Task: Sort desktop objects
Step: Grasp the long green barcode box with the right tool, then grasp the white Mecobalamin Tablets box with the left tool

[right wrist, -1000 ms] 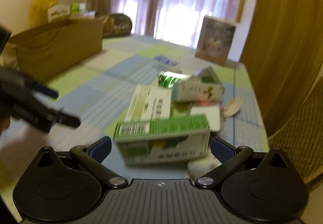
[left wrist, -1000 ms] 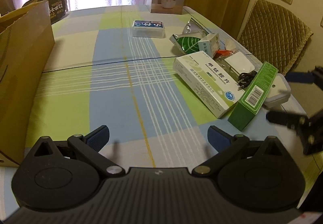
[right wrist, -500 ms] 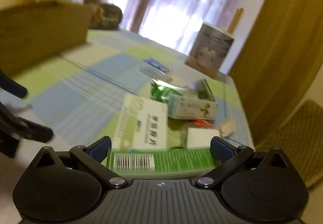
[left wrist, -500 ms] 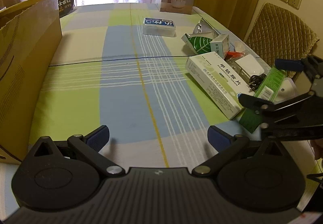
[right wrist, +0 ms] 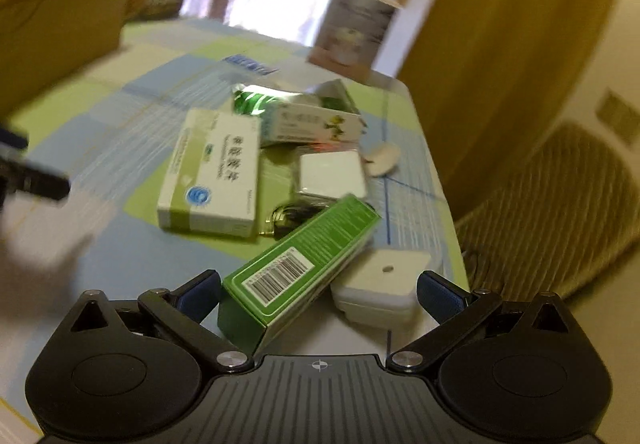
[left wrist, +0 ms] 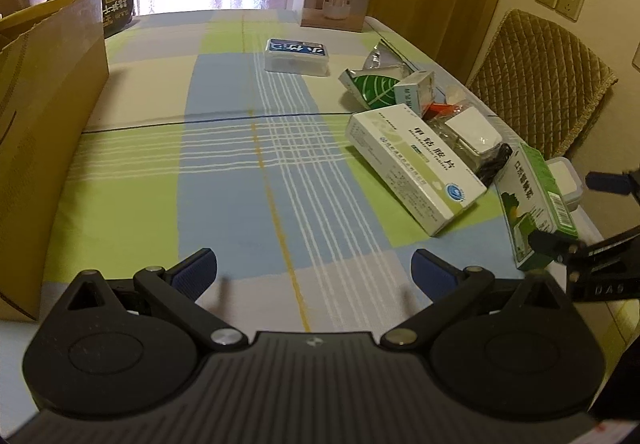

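Left gripper (left wrist: 314,268): fingers spread wide, holding nothing, low over bare checked cloth on the desk (left wrist: 132,180).
Right gripper (right wrist: 319,292): fingers spread wide, either side of the near end of the green rectangular cardboard carton (right wrist: 298,270); contact cannot be told.
Green carton: lies tilted at the desk's right edge, leaning on a white square plastic lidded box (right wrist: 380,284).
White-and-green long medicine box (left wrist: 414,162): flat, just left of the carton.
Cluster behind: white flat square packet (left wrist: 472,130), small white-green box (left wrist: 416,90), green foil pouch (left wrist: 370,86).
Brown cardboard box (left wrist: 40,124): far left, well apart.
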The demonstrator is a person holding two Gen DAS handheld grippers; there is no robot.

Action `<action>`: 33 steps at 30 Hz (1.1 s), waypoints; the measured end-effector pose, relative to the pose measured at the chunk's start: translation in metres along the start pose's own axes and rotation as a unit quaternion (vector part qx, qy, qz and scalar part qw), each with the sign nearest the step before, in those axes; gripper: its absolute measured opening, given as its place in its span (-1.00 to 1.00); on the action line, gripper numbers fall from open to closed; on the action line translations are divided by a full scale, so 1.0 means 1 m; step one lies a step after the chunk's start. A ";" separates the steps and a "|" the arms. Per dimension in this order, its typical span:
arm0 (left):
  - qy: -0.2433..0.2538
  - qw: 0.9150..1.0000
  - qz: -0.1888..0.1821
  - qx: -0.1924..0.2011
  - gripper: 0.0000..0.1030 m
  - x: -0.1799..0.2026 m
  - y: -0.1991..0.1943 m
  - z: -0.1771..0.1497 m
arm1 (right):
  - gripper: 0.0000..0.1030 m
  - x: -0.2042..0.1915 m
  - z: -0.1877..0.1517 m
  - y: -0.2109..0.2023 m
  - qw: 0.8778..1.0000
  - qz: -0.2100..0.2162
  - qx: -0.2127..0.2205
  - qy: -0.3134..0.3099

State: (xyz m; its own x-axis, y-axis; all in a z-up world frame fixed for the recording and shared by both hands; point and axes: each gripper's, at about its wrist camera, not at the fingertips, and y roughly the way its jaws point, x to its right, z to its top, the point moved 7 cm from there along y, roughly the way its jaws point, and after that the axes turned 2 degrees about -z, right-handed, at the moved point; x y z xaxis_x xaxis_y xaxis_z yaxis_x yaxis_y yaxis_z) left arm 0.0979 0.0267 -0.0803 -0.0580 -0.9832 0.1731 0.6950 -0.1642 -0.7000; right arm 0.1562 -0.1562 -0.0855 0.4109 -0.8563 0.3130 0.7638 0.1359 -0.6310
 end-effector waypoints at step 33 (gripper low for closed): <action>0.020 0.999 -0.012 -0.038 0.80 0.050 0.054 0.053 | -0.46 -0.008 -0.001 -0.002 0.977 0.145 -0.008 0.157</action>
State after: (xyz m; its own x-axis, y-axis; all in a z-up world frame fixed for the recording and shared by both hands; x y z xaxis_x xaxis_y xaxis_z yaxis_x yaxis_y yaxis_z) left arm 0.1702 -0.0267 -0.0730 -0.1044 -0.9811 0.1632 0.6372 -0.1919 -0.7464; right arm 0.1504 -0.1498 -0.0872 0.4349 -0.8934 -0.1123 0.6281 0.3904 -0.6731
